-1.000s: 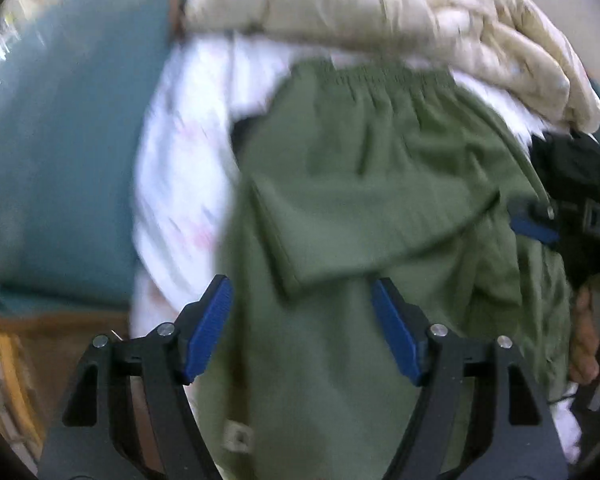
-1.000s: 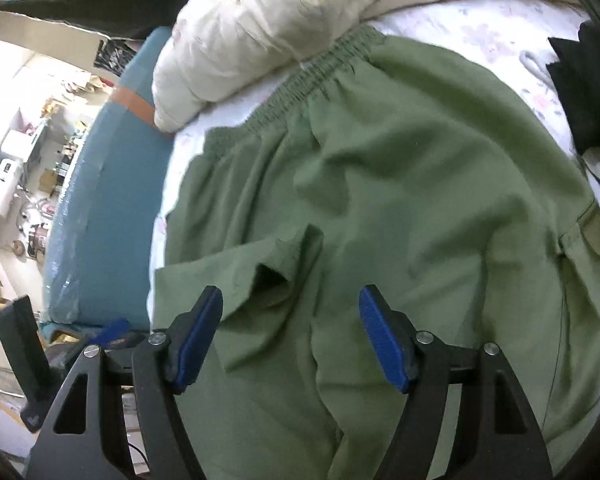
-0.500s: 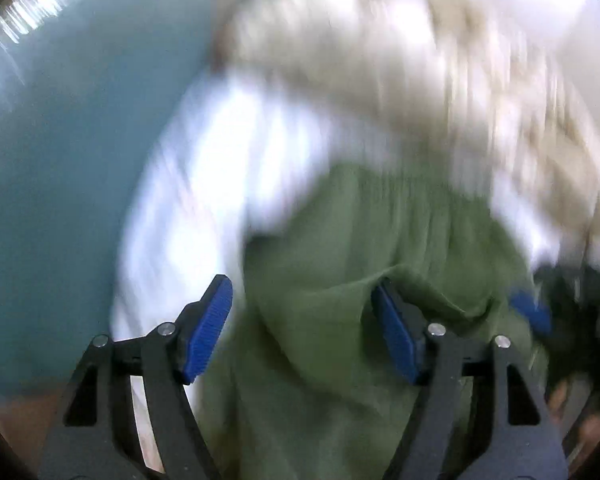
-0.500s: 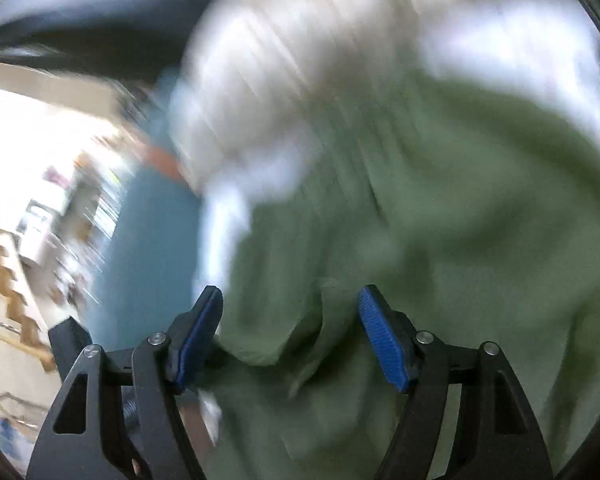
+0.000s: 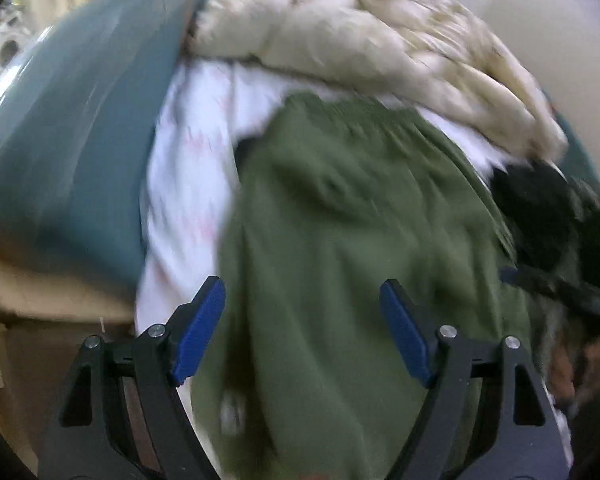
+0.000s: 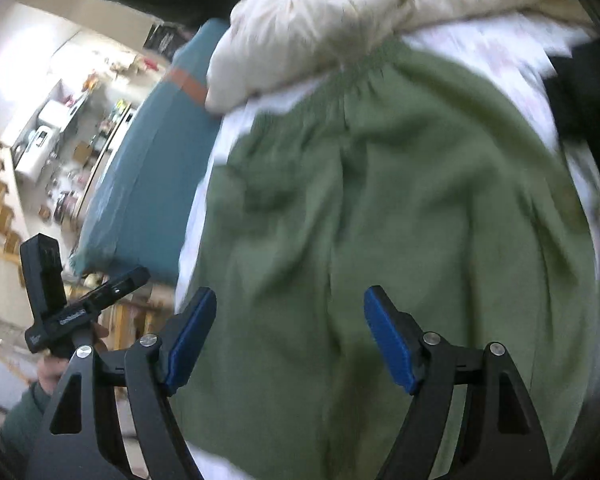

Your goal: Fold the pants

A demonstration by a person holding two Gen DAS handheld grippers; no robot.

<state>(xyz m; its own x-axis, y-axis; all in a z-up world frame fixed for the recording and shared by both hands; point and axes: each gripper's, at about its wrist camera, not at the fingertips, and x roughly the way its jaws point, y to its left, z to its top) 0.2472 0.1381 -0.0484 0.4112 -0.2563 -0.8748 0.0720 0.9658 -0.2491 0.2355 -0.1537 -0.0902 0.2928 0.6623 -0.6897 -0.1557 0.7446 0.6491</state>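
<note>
While my left gripper (image 5: 302, 328) and right gripper (image 6: 290, 334) (jaws just widened, holding nothing) hover, green pants (image 6: 380, 208) lie flat.

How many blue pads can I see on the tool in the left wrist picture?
2. One blue pad is at lower left, beside the white sheet. The other is at lower right, over the green pants. None looks hidden.
</note>
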